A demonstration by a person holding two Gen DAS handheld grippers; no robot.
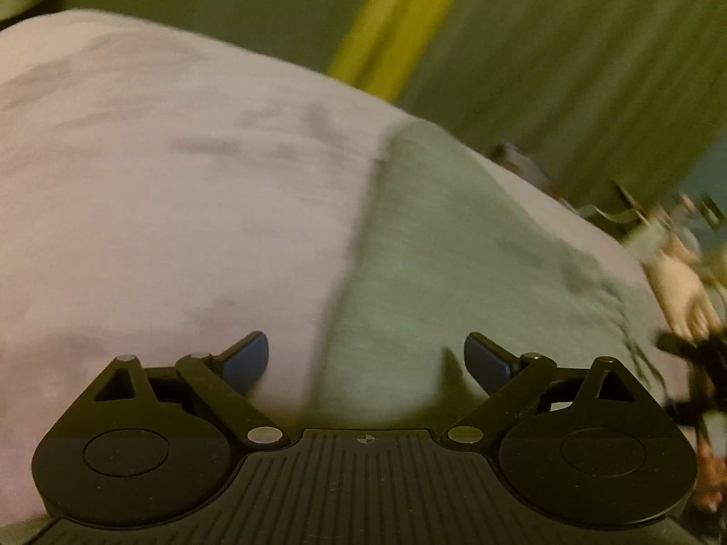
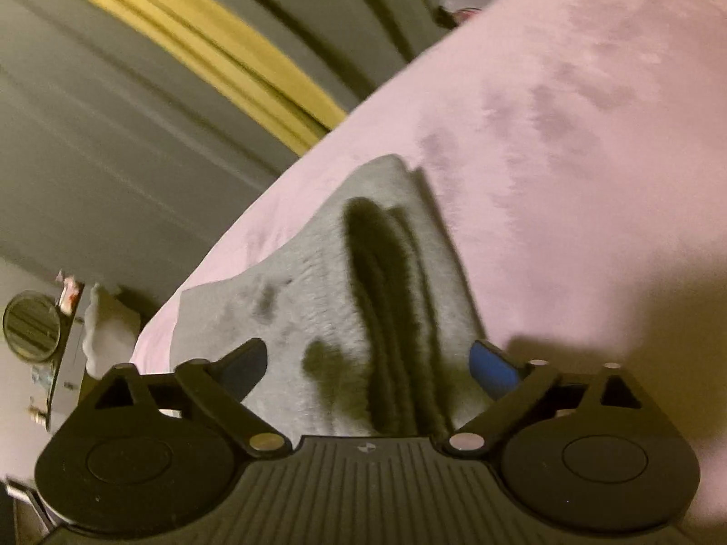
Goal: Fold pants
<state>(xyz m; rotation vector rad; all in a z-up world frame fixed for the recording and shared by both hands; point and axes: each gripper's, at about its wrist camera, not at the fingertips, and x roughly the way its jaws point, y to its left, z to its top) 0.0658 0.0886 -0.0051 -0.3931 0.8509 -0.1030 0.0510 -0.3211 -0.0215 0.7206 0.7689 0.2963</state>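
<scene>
pink bed (image 1: 159, 181) | green curtains (image 1: 568, 45) behind | grey pants (image 2: 318, 281) on bed | left gripper (image 1: 365, 359), right gripper (image 2: 369, 363) both spread, empty

Right hand-held gripper (image 2: 369, 365): blue-padded fingers spread wide, holding nothing
Grey fabric pants (image 2: 359, 290): directly ahead, between the fingers, with dark lengthwise folds
Pink bedsheet (image 2: 568, 159): under the pants, stretching ahead and right
Round mirror (image 2: 32, 324): far left

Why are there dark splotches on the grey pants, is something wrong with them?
The grey fleecy pants on the pink bed cover carry dark blotches beside two black stripes. They look like damp marks or stains, though blur hides which. Both grippers, left gripper and right gripper, are open.
</scene>
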